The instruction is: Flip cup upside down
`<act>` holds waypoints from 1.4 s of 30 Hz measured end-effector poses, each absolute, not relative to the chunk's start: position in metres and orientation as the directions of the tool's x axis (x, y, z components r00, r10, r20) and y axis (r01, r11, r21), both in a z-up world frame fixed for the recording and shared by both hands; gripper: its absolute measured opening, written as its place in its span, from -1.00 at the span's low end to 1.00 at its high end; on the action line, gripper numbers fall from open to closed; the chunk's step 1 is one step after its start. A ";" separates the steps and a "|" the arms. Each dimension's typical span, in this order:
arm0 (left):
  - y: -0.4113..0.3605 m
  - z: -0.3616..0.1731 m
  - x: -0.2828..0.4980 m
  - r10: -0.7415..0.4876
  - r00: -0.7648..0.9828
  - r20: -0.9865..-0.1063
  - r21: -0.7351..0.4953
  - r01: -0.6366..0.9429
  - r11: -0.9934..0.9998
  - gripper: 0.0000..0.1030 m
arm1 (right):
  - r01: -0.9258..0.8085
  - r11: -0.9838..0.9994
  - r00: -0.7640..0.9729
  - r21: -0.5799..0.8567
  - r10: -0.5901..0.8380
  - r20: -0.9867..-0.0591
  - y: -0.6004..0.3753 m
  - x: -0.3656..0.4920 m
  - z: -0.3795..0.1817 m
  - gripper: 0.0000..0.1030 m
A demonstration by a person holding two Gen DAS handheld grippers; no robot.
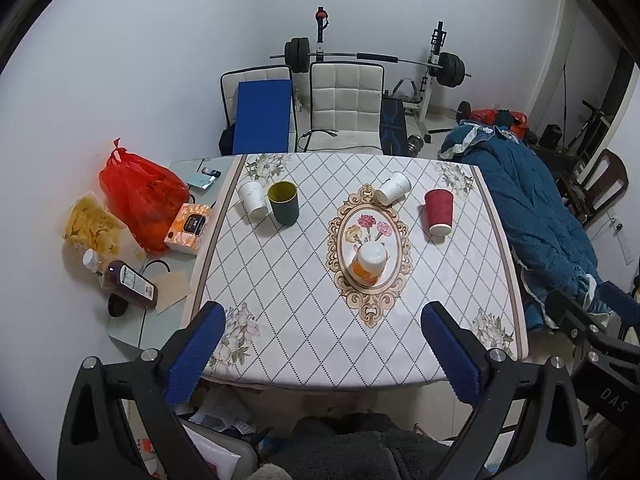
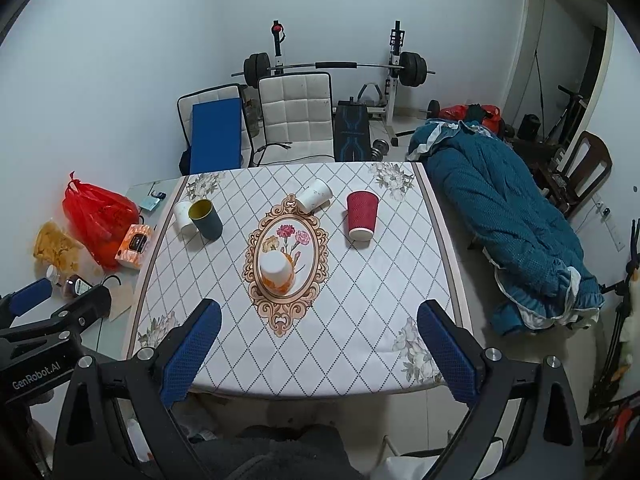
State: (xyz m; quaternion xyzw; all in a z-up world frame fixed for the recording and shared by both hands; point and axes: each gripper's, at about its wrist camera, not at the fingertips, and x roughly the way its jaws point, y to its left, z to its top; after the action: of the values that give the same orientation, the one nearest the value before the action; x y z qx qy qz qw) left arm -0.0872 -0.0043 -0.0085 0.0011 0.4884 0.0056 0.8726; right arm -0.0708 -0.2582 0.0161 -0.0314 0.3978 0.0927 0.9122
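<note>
Several cups stand on the patterned tablecloth (image 1: 304, 312). An orange-and-white cup (image 1: 369, 265) (image 2: 277, 273) stands upside down in the centre medallion. A red paper cup (image 1: 438, 212) (image 2: 361, 216) stands upside down at the right. A white cup (image 1: 393, 188) (image 2: 315, 195) lies on its side at the back. A dark green cup (image 1: 284, 202) (image 2: 205, 219) stands upright at the left, beside another white cup (image 1: 252, 198) (image 2: 184, 216). My left gripper (image 1: 320, 348) and right gripper (image 2: 320, 344) are open and empty, above the table's near edge.
Left of the cloth lie a red plastic bag (image 1: 140, 196), a tissue box (image 1: 189, 229), a snack bag (image 1: 92, 228) and a juice bottle (image 1: 124, 280). A blue quilt (image 2: 516, 236) lies right of the table. White chairs (image 1: 344, 108) and a barbell rack stand behind.
</note>
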 end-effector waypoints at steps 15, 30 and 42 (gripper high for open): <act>-0.002 -0.005 -0.094 0.026 0.529 -0.848 0.011 -0.033 0.999 0.95 | -0.209 0.978 0.665 0.006 0.147 -0.732 -0.258 -0.081 0.016 0.95; 0.000 -0.006 -0.097 0.033 0.524 -0.851 0.016 -0.036 0.999 0.95 | -0.220 0.976 0.661 0.009 0.156 -0.734 -0.255 -0.081 0.020 0.95; -0.001 -0.007 -0.097 0.038 0.517 -0.855 0.019 -0.042 0.999 0.95 | -0.232 0.973 0.657 0.011 0.165 -0.736 -0.252 -0.083 0.019 0.95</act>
State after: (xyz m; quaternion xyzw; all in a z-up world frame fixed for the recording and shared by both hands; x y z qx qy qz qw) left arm -0.0972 -0.0014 -0.0070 -0.0022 0.4911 0.0231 0.8708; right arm -0.0825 -0.2519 0.0192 -0.0419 0.3996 0.1092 0.9092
